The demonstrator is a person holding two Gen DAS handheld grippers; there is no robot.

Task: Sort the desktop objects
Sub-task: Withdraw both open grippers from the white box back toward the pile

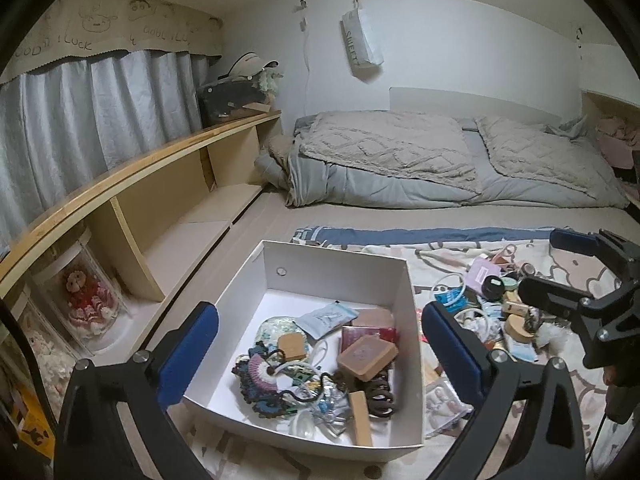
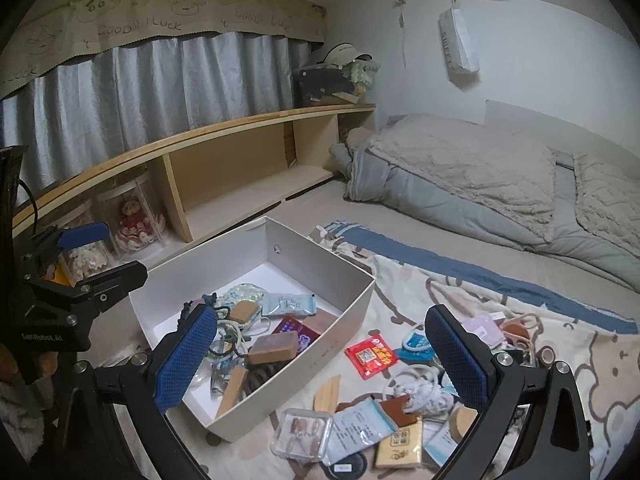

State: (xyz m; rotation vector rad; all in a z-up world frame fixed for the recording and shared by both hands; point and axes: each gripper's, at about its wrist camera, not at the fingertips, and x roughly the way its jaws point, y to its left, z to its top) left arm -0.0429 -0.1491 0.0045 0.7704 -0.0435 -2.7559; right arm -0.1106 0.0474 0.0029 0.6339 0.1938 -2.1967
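The left gripper [image 1: 320, 352] hangs with its jaws spread wide and empty above the white box [image 1: 404, 280], which sits on the bed and holds a brown soap bar [image 1: 366, 356], a pale blue sachet [image 1: 326, 318] and a crocheted piece [image 1: 260, 372]. The right gripper [image 2: 320, 360], also spread wide and holding nothing, hovers over the box's near right wall and the patterned blanket [image 2: 592, 364]. Loose things lie on that blanket beside the box: a red packet [image 2: 370, 356], a clear case of nails [image 2: 302, 432] and a white cord [image 2: 420, 390].

Matt white card box [image 1: 340, 264]; beside it a glossy red foil packet [image 2: 370, 356]; beyond, a quilted cloth duvet [image 1: 400, 152].
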